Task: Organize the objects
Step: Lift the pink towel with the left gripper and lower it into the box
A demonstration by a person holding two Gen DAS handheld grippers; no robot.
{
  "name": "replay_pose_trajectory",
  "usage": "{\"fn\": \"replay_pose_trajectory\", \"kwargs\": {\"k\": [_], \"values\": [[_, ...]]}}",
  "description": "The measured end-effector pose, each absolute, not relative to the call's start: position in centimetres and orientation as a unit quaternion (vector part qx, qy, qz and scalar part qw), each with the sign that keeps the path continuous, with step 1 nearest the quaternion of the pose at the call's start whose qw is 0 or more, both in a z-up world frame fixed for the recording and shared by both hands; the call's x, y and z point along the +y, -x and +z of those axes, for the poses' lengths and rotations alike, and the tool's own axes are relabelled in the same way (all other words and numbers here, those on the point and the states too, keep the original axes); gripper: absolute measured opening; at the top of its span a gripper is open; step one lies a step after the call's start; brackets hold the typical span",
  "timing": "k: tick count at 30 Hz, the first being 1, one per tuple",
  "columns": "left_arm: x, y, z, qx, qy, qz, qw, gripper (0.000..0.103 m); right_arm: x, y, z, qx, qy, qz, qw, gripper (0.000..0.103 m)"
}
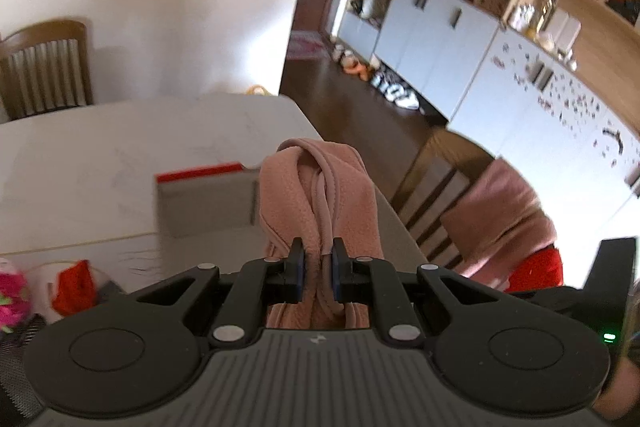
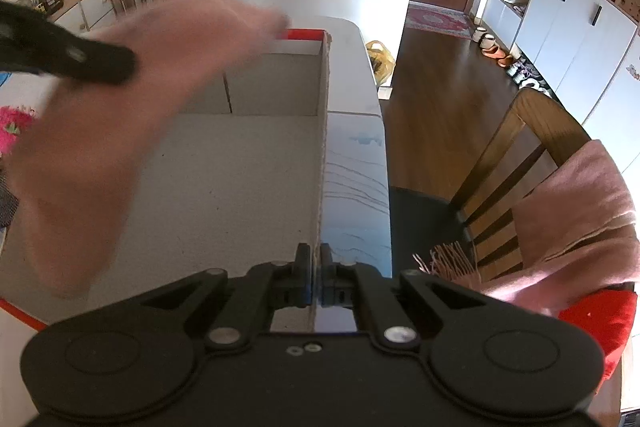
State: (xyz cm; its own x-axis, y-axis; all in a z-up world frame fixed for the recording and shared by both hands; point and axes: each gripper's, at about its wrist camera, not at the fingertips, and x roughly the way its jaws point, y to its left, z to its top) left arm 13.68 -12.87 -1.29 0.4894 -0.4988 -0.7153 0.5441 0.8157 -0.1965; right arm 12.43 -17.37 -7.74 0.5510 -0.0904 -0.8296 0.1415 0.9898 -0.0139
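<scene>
- Left wrist view: left gripper is clamped on a bunched pink fleece garment, folds and a piped seam squeezed between the pads. Garment hangs forward off the fingers, above the tabletop near its right edge.
- Grey cardboard box with a red rim sits just beyond and left of the garment; frame is smeared there, so the box outline is soft.
- Step in hand, my read: carrying the garment over to the box. Next move calls for getting it over the open box, lowering, then letting go.
- Right wrist view: right gripper is closed on the box's right wall, pinching the cardboard edge, likely steadying it.
- Garment shows as a big pink blur over the left half of the box, with the other gripper dark at far left; inside of the box looks bare where visible.
- Hard to tell: whether the garment touches the box floor; left box wall is hidden behind it. A pink scarf drapes on the chair to the right, partly cut off.
</scene>
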Motion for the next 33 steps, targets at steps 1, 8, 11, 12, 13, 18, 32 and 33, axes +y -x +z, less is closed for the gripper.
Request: {"fn": "replay_pose_trajectory", "kwargs": {"k": [1,8,11,12,13,18,32,33], "values": [[-13.4,-13.7,-1.9,0.409,-0.033,-0.3,0.861,0.012,-17.3,-12.4,-7.7,0.47,-0.027,-0.066,0.88,0.003],[-15.9,-15.1,-6.5,0.452,-0.058,-0.293,0.84,0.012,-17.2,-12.5,-7.6,0.473,-0.024,-0.066,0.878,0.003],[-16.4,-15.4,-7.8,0.462,-0.063,-0.295,0.834,0.012,-17.3,-12.5,-7.6,0.474,-0.025,-0.065,0.878,0.003],[-16.6,-15.5,-8.2,0.466,-0.066,-0.294,0.832,0.012,-17.3,-12.4,-7.6,0.474,-0.026,-0.065,0.878,0.003],[-16.7,-15.7,-8.5,0.471,-0.068,-0.294,0.829,0.012,-17.3,-12.4,-7.6,0.474,-0.027,-0.065,0.878,0.003],[-17.7,-16.1,-10.0,0.486,-0.081,-0.302,0.816,0.012,-17.3,-12.4,-7.5,0.474,-0.027,-0.065,0.877,0.003],[-18.1,-16.7,-11.6,0.514,-0.099,-0.307,0.795,0.017,-17.2,-12.5,-7.6,0.475,-0.03,-0.065,0.877,0.003],[-18.1,-16.7,-11.5,0.514,-0.1,-0.306,0.795,0.021,-17.2,-12.4,-7.5,0.475,-0.03,-0.065,0.877,0.003]]}}
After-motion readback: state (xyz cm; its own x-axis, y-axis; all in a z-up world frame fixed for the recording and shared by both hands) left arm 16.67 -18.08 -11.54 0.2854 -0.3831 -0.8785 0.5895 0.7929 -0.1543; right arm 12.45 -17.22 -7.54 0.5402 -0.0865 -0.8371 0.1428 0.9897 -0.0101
